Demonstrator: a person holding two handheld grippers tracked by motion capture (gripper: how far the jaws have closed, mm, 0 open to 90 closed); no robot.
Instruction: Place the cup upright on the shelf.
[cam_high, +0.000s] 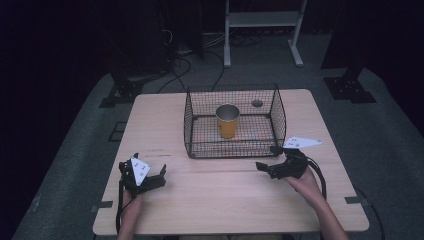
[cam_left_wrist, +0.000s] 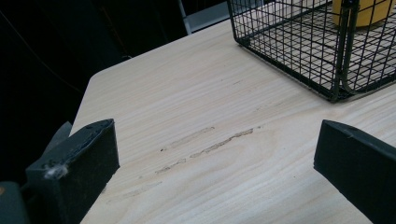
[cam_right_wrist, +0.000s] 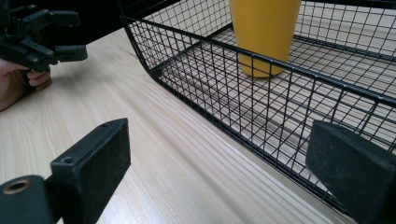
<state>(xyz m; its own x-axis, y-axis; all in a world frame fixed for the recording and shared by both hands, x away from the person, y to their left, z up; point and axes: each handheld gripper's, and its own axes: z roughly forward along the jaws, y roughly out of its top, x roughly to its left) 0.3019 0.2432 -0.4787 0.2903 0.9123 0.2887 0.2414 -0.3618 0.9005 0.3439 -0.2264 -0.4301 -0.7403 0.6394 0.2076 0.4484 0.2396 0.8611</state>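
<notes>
From the high view we see a light wooden table (cam_high: 220, 195) with a black wire basket (cam_high: 235, 121) standing toward its far middle. A yellow cup (cam_high: 227, 120) with a silvery inside stands upright on the basket floor, near the centre. The left gripper (cam_high: 152, 175) rests low at the table's near left, held by the left hand (cam_high: 131, 202); the right gripper (cam_high: 267, 159) sits just beside the basket's near right corner, held by the right hand (cam_high: 305, 182). Each carries a grey three-cornered plate.

In the left gripper view, we look along the left gripper (cam_left_wrist: 212, 158), its two black jaws spread wide with nothing between them but bare wood bearing a few scuff marks (cam_left_wrist: 205, 147). The wire basket's corner (cam_left_wrist: 336, 56) rises at upper right, the yellow cup (cam_left_wrist: 362, 11) partly seen through the mesh.

In the right gripper view, the right gripper (cam_right_wrist: 219, 163) is likewise wide apart and holds nothing; its right jaw overlaps the basket's near wall (cam_right_wrist: 280, 107) in the picture, though we cannot tell whether it touches. The yellow cup (cam_right_wrist: 264, 32) stands inside, behind the mesh. At upper left we see the left gripper (cam_right_wrist: 70, 37) with fingers (cam_right_wrist: 35, 79) around it.
</notes>
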